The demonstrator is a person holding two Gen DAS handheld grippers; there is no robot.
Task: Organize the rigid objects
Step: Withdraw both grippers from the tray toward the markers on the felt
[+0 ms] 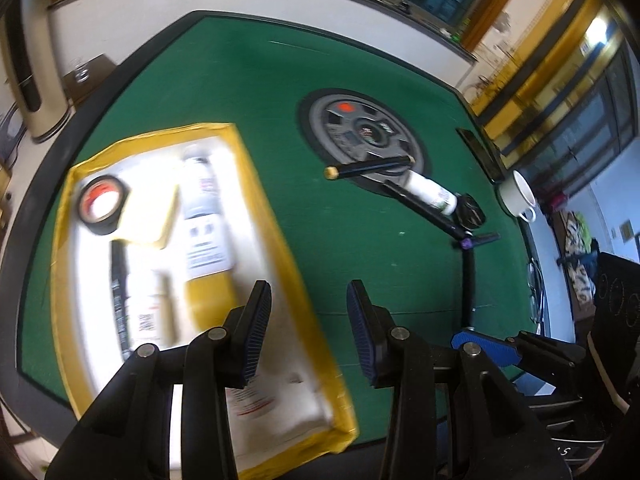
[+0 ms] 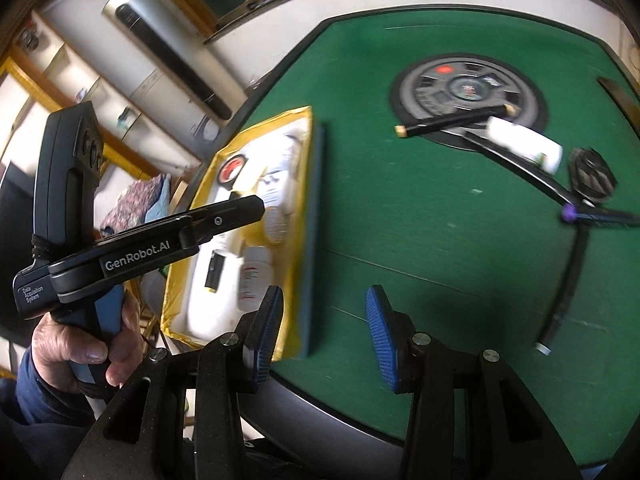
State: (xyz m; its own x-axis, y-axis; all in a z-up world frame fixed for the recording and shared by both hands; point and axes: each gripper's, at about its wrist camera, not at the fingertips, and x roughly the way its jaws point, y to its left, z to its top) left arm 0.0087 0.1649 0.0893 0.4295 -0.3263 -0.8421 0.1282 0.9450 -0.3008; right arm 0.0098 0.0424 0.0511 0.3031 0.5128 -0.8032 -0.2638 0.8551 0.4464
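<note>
My left gripper (image 1: 310,332) hangs open and empty over the right rim of a yellow-edged tray (image 1: 264,184). In the tray lie a tape roll (image 1: 102,204), a tall yellow-bottomed bottle (image 1: 206,236), a black marker (image 1: 120,300) and a small white bottle (image 1: 150,308). My right gripper (image 2: 326,338) is open too, with nothing between its pads, above the green table near its front edge. Loose on the table to the right are a beige-capped black pen (image 2: 452,120), a white bottle (image 2: 524,144), a black round piece (image 2: 592,176), a purple-collared pen (image 2: 600,216) and a long black pen (image 2: 564,280).
A round grey panel (image 1: 364,128) is set in the middle of the green table (image 1: 260,80). A white cup (image 1: 518,196) and a dark phone (image 1: 480,154) sit at the right rim. A person's hand (image 2: 88,344) holds the left gripper's handle beside the tray.
</note>
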